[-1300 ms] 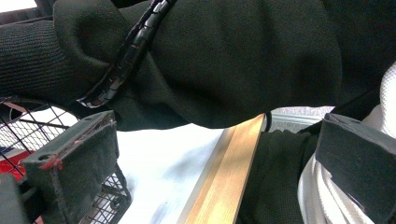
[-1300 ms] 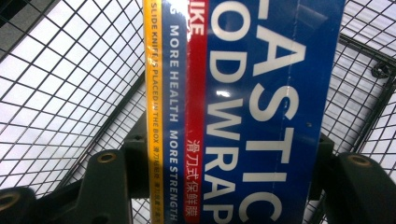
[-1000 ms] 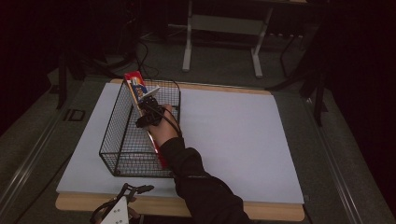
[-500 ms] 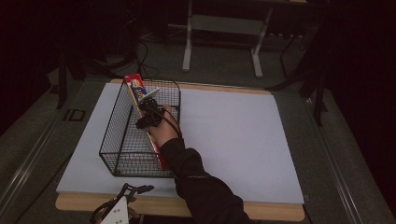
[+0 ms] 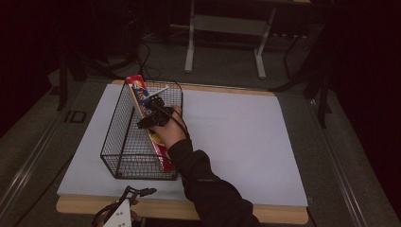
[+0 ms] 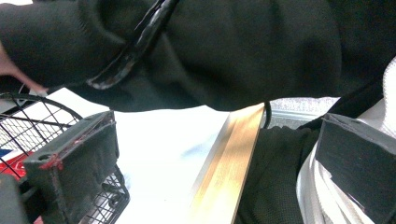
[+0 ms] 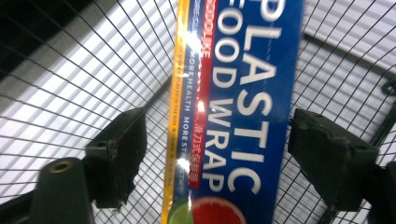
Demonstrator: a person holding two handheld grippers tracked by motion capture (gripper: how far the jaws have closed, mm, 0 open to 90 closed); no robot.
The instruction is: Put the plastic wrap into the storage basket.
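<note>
Wire basket unmoved — right hand-held gripper now unclamped.

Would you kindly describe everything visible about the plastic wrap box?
The plastic wrap box is a long, glossy carton, blue with white "PLASTIC FOOD WRAP" lettering, a red strip and a yellow edge. It lies tilted along the right wall of the black wire basket, far end poking above the rim. The open right gripper straddles it, jaws apart from its sides.
</note>
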